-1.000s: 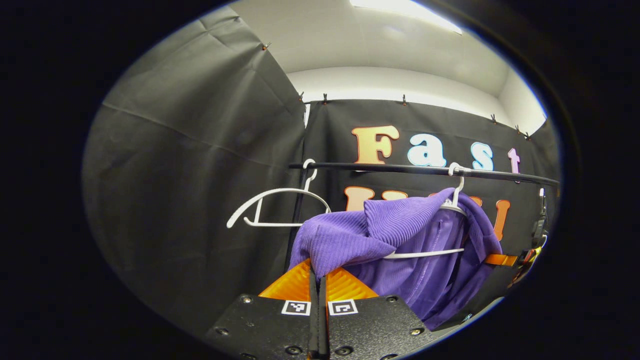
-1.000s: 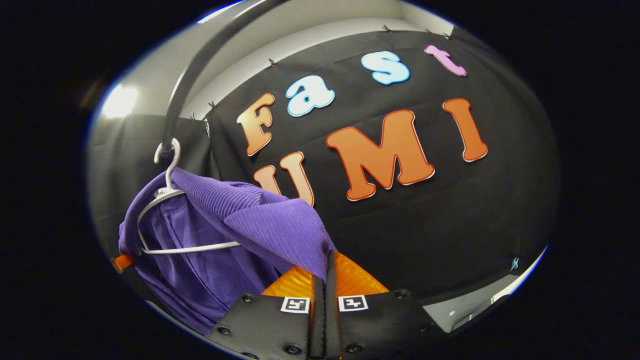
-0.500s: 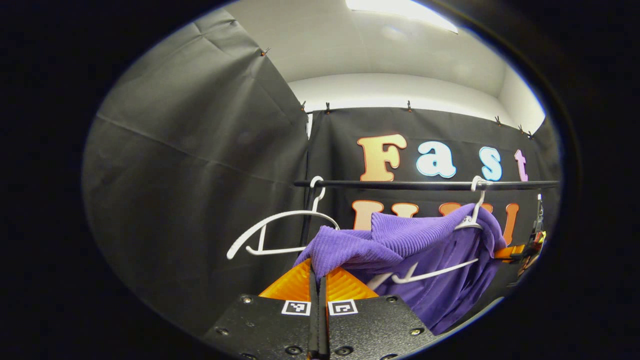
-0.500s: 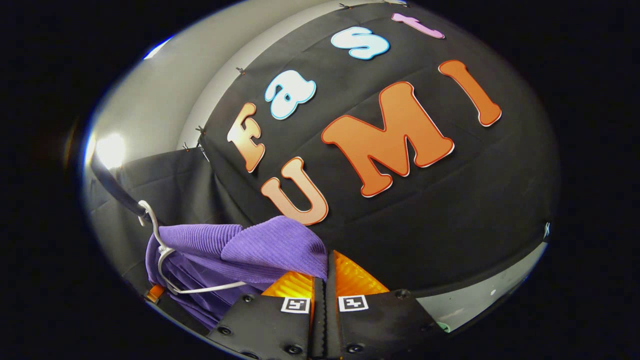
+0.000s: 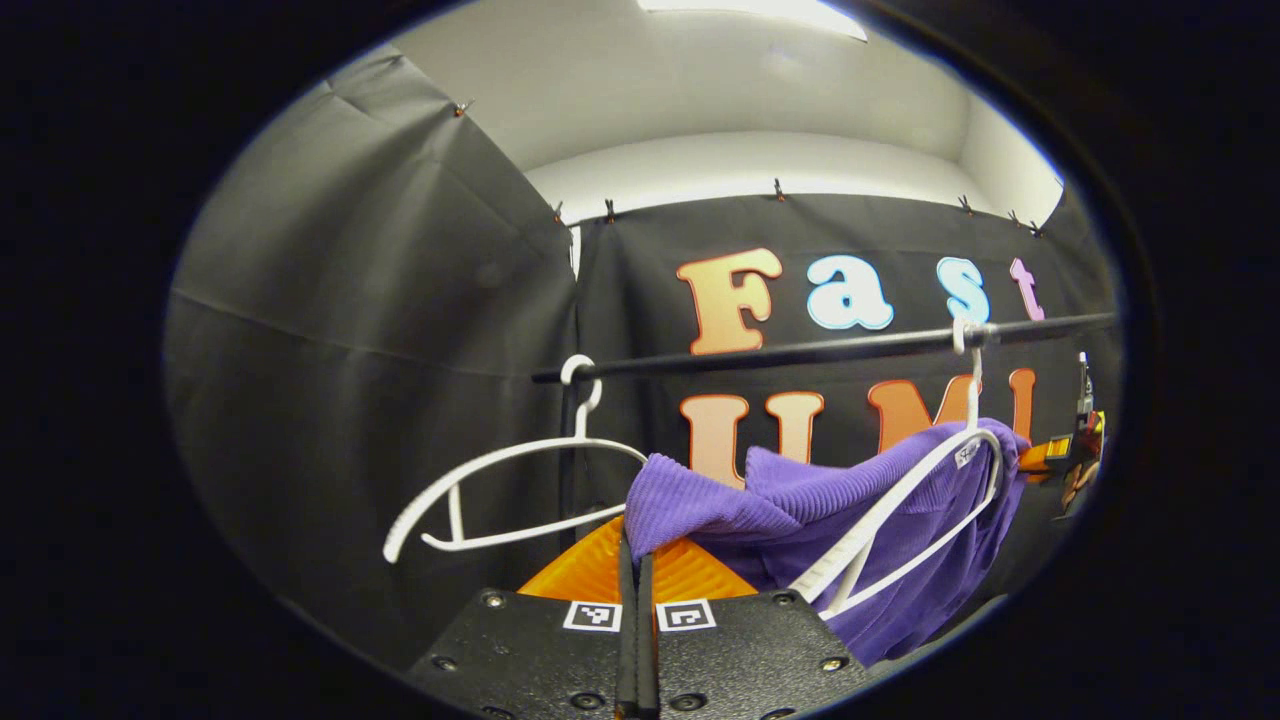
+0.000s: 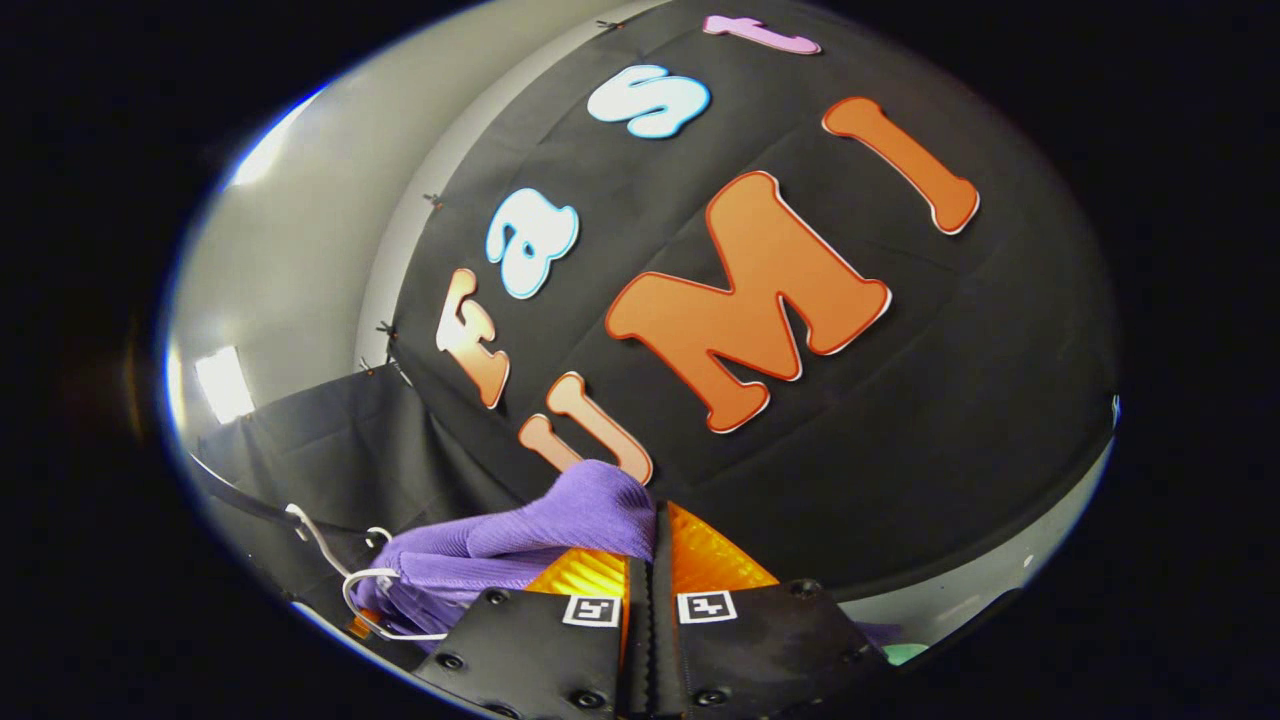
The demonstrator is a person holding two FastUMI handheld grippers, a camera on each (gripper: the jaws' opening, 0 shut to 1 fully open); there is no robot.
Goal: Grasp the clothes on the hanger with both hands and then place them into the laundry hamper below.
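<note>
In the left gripper view, the left gripper [image 5: 636,560] has its fingers pressed together on a fold of the purple ribbed garment [image 5: 800,495]. The garment drapes toward a tilted white hanger [image 5: 905,510] hooked on the black rail [image 5: 800,352]. An empty white hanger [image 5: 500,490] hangs on the rail to the left.

In the right gripper view, the right gripper [image 6: 652,560] pinches another fold of the purple garment [image 6: 540,530] between closed fingers. The white hanger [image 6: 345,580] sits low left, with the garment bunched beside it.

from my left gripper [image 5: 636,560], the garment [image 5: 880,500] hangs at two o'clock, a bare hanger [image 5: 500,490] at ten, both under the rail [image 5: 780,352].
</note>
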